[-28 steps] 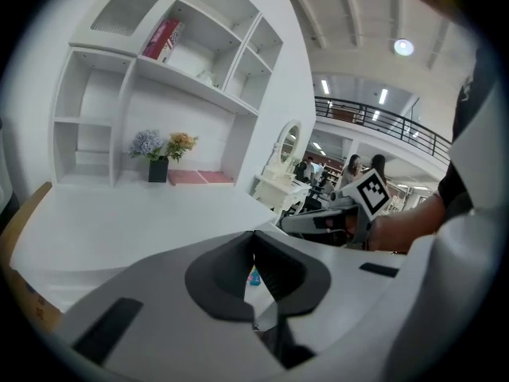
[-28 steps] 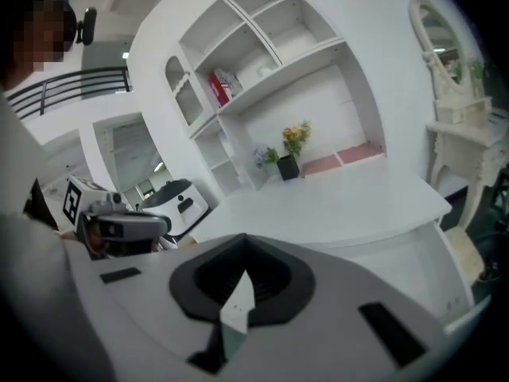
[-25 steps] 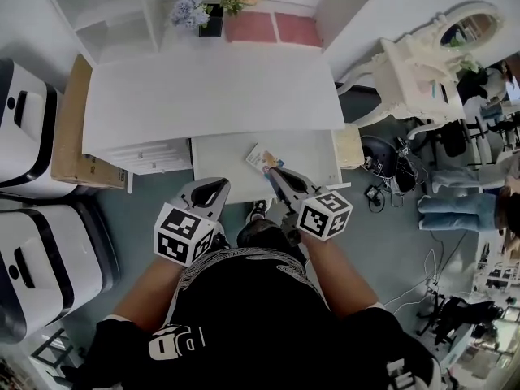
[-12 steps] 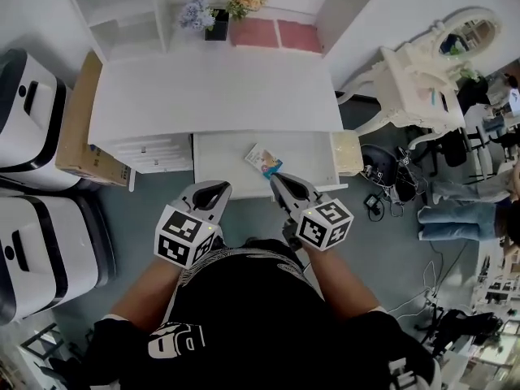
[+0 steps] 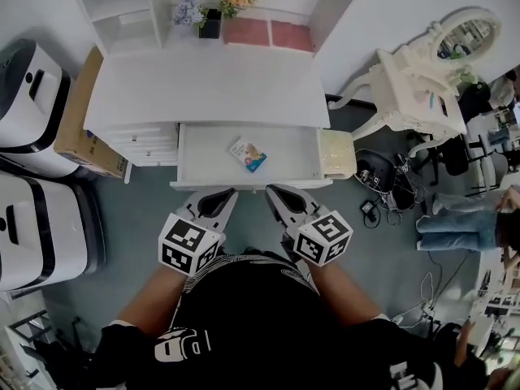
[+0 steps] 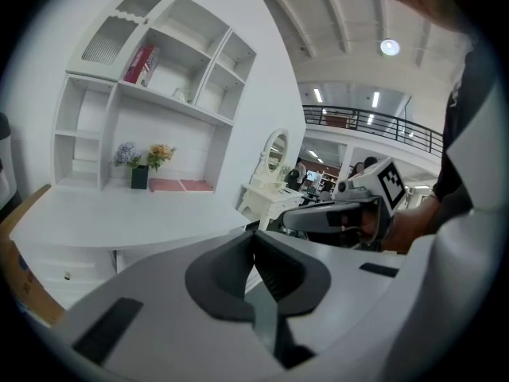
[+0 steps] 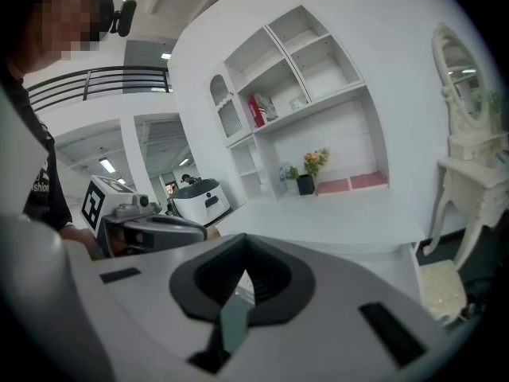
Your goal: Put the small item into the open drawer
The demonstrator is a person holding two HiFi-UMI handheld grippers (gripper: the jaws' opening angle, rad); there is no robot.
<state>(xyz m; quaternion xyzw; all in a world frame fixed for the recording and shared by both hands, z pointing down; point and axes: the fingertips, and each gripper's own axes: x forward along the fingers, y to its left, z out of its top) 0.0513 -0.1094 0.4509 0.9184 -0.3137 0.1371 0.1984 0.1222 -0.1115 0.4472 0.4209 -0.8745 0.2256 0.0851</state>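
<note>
Change: both units have backed off. A second ago the right hand-held gripper (image 5: 271, 191) was over the open drawer (image 5: 203, 149), right by the small item (image 5: 248, 154). Now it and the left hand-held gripper (image 5: 229, 192) sit just outside the drawer's front edge. Both have jaws pressed together, nothing pinched. The item lies flat near the drawer's middle, below the tabletop (image 5: 203, 88) front edge, untouched. Reads as placement done. The drawer is still open.
</note>
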